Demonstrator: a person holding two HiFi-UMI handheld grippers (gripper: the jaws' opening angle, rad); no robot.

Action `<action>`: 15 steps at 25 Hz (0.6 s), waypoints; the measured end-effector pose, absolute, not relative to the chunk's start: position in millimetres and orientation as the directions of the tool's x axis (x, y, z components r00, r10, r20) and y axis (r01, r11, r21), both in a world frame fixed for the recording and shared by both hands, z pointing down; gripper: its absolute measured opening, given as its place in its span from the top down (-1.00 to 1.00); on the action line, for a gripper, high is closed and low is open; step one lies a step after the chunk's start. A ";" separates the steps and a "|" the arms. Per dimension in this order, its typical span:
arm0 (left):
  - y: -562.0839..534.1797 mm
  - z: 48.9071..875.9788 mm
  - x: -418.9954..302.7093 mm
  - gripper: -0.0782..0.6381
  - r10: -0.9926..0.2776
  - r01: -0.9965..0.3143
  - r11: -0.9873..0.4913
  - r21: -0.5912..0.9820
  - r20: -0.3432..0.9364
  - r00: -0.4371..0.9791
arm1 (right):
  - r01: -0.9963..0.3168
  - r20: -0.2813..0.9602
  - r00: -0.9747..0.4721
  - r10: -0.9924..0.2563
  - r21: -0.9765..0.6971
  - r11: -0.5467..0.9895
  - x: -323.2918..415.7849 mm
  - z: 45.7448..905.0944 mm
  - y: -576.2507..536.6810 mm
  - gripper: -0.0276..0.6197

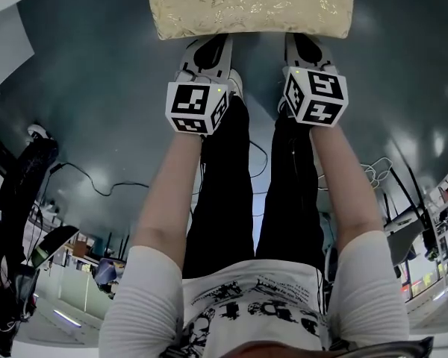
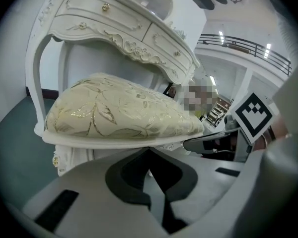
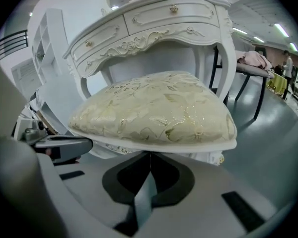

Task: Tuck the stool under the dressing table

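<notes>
Stool (image 1: pixel 250 6) | seat rim against my left fingers (image 2: pixel 89 197) and right fingers (image 3: pixel 89 202), both closed, empty | dressing table (image 3: pixel 154 19) straight beyond

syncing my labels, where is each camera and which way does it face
Head view: on the person's head, facing steeply down at the stool; forearms, legs, left gripper and right gripper show.
Left gripper view: on the left gripper, facing along its shut fingers at the stool, dressing table behind.
Right gripper view: on the right gripper, same aim, shut fingers showing.
Shared by both gripper views: stool, dressing table.
</notes>
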State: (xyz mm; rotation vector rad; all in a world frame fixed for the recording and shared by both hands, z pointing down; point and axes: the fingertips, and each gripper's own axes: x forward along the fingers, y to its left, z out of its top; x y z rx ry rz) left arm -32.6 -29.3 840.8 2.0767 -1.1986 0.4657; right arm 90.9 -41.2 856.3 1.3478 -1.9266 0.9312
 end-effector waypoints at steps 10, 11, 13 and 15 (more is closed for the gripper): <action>-39.5 843.5 -29.7 0.73 -0.602 -0.837 -0.372 0.402 0.581 0.547 | -0.970 0.805 -0.233 -0.545 -0.153 0.189 95.4 858.6 -51.6 0.86; -47.6 842.8 -31.7 0.73 -0.610 -0.838 -0.371 0.399 0.576 0.544 | -0.970 0.803 -0.230 -0.550 -0.144 0.194 93.4 857.8 -59.9 0.87; -67.1 839.8 -35.8 0.73 -0.629 -0.843 -0.366 0.393 0.564 0.536 | -0.969 0.796 -0.227 -0.561 -0.128 0.210 89.3 854.7 -80.1 0.87; -82.1 836.9 -38.6 0.73 -0.645 -0.852 -0.356 0.384 0.559 0.521 | -0.966 0.789 -0.233 -0.568 -0.122 0.228 86.7 851.6 -95.4 0.87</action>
